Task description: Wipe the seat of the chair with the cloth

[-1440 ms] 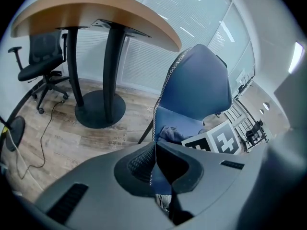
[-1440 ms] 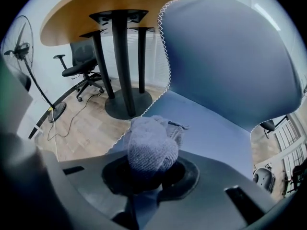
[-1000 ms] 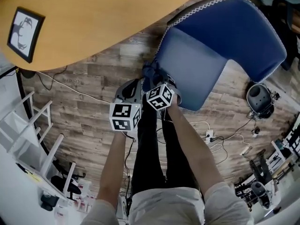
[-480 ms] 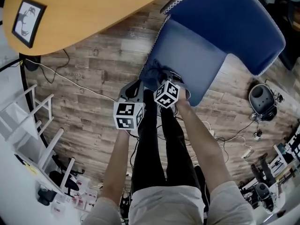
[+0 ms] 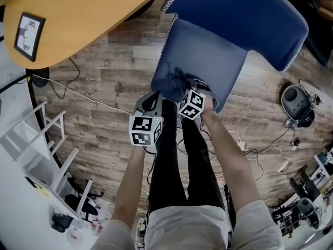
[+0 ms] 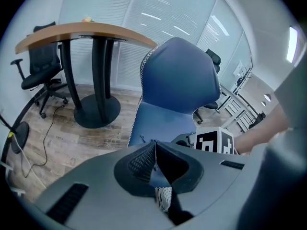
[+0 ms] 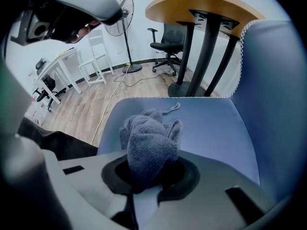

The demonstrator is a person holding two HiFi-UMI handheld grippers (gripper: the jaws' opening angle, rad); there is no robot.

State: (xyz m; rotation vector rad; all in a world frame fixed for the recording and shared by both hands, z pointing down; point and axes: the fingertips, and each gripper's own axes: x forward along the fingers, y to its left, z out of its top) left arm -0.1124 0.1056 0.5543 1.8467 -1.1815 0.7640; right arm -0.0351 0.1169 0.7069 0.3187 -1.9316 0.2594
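The blue chair's seat (image 5: 208, 56) lies in front of me, its high back (image 5: 244, 14) behind it. A bunched blue-grey cloth (image 7: 151, 140) rests on the near left part of the seat (image 7: 211, 128), and my right gripper (image 7: 148, 169) is shut on it. In the head view the cloth (image 5: 174, 79) shows just beyond the right gripper (image 5: 182, 90). My left gripper (image 5: 151, 100) hangs off the seat's front edge to the left, over the floor. Its jaws are closed with nothing between them (image 6: 154, 152).
A round wooden table (image 5: 78, 14) on a black pedestal (image 6: 98, 111) stands left of the chair. Cables (image 5: 67, 90) run over the wood floor. A white rack (image 5: 36, 139) is at the left, a dark device (image 5: 297, 104) at the right. My legs (image 5: 177, 160) stand before the seat.
Both grippers have moved forward toward the chair. The right one has carried the cloth from the seat's front edge onto the seat. The left stays shut beside it.
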